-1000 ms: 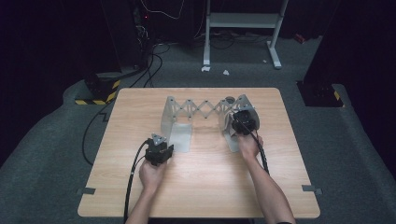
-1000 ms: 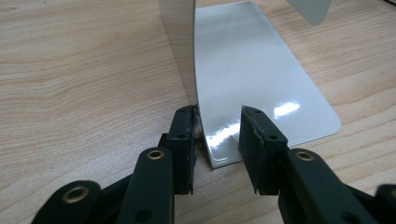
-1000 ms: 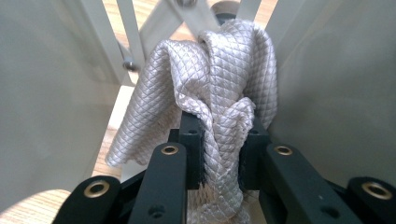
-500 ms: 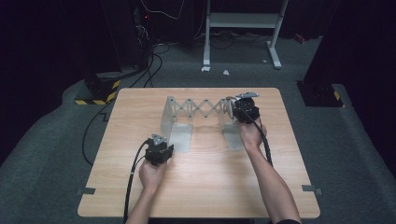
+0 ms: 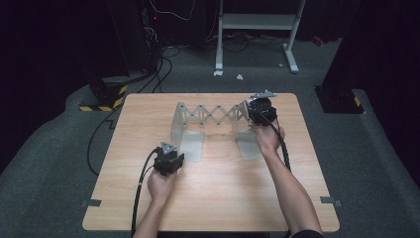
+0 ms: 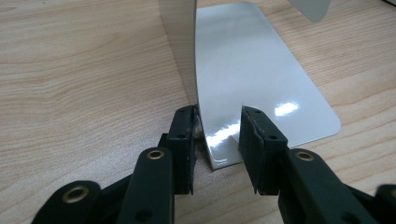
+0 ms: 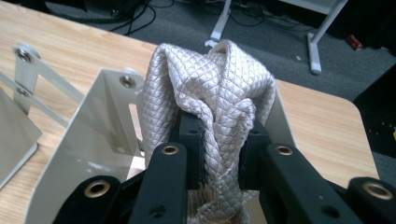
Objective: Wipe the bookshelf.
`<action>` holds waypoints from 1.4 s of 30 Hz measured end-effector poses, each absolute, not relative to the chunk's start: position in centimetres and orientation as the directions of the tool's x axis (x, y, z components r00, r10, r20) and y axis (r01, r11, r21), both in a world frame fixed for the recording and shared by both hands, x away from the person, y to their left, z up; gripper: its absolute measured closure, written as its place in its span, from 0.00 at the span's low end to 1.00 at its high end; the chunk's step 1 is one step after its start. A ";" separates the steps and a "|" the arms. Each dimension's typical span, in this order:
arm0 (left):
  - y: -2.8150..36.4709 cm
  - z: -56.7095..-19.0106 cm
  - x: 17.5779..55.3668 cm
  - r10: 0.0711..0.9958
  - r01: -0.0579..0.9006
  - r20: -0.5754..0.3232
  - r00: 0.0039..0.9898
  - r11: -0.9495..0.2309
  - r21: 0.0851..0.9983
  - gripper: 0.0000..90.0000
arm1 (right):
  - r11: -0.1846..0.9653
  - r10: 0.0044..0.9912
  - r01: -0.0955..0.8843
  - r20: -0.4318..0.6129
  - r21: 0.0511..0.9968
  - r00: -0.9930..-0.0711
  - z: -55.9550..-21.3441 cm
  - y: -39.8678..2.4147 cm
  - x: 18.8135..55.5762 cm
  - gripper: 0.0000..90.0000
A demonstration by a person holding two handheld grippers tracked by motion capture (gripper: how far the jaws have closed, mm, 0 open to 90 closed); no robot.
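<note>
A cream quilted cloth point(image 7: 212, 98), bunched into folds, is hanging at the expanding metal rack's point(image 5: 210, 116) right end, near the desk's point(image 5: 213, 198) far edge. The right claw point(image 7: 219, 135) is pinching it tightly; the left claw point(image 6: 217, 135), partly open, is straddling the rack's left foot plate point(image 6: 252, 79).

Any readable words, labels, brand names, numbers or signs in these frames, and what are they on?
No readable text in any view.
Metal rack: plain, no label.
Quilted cloth in the right gripper: pattern, no tag.
Left gripper: no marking.
Yellow-black striped base on the floor: hazard stripes, no words.
</note>
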State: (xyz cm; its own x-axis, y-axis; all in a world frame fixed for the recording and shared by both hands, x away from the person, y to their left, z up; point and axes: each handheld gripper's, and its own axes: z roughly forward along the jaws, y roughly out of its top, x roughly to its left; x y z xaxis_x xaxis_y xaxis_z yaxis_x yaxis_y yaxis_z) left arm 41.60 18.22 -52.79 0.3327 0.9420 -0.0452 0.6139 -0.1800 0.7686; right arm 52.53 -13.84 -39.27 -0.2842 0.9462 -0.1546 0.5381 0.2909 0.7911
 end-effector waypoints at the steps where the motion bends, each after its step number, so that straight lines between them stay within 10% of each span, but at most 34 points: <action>1: 18.2 -52.8 41.6 0.942 0.614 -0.044 0.333 -0.181 0.768 0.73 | 0.294 0.945 0.543 -0.156 0.787 -0.286 -39.5 -13.8 52.6 0.86; 33: 18.2 -52.8 41.6 0.944 0.614 -0.040 0.327 -0.181 0.768 0.71 | 0.383 0.916 0.663 -0.173 0.643 -0.362 -48.9 -14.2 52.7 0.86; 42: 18.2 -52.8 41.6 0.943 0.614 -0.038 0.329 -0.184 0.768 0.69 | 0.366 0.918 0.627 -0.155 0.687 -0.366 -46.8 -14.6 52.3 0.86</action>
State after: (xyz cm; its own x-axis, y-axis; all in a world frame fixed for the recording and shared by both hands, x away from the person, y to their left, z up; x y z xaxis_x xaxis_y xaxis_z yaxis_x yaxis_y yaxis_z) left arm 41.62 18.17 -52.79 0.3295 0.9434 -0.0377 0.6140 -0.1838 0.7676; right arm 52.25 -14.59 -46.82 -0.3661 0.9176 -0.1549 0.6273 0.3663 0.6872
